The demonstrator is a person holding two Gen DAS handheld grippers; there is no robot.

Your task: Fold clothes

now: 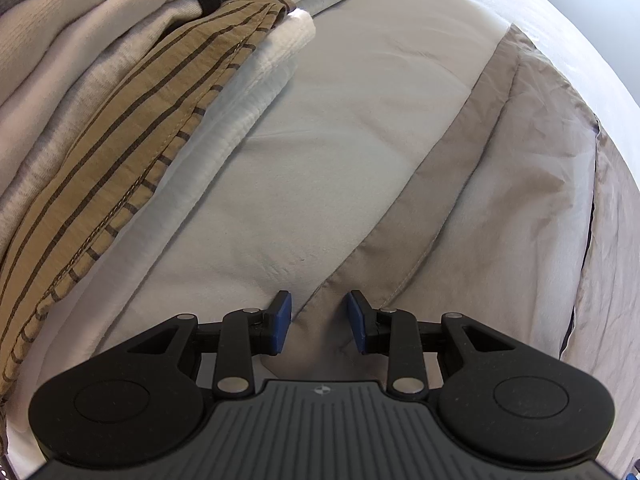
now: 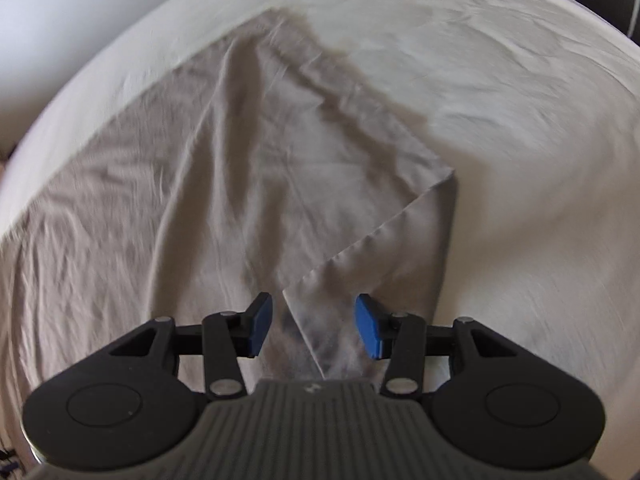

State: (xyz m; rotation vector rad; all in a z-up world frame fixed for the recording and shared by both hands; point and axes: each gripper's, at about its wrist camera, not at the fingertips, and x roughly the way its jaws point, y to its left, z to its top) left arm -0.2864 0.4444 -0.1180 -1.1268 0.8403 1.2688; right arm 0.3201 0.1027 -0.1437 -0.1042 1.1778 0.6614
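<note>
A beige cloth [image 1: 532, 152] lies spread on the white bed sheet [image 1: 340, 128], its hemmed edge [image 1: 436, 184] running down to my left gripper [image 1: 319, 322]. That gripper stands open, its blue pads on either side of the hem, with nothing clamped. In the right wrist view the same beige cloth [image 2: 200, 200] is wrinkled, and one corner [image 2: 400, 248] is turned over. My right gripper [image 2: 314, 326] is open just above that turned corner, with the fabric edge lying between its pads [image 2: 366, 326].
A stack of folded clothes fills the left of the left wrist view: a tan striped garment [image 1: 132, 132] over a white textured one [image 1: 256, 92] and cream pieces [image 1: 80, 32]. White sheet [image 2: 520, 140] extends to the right of the cloth.
</note>
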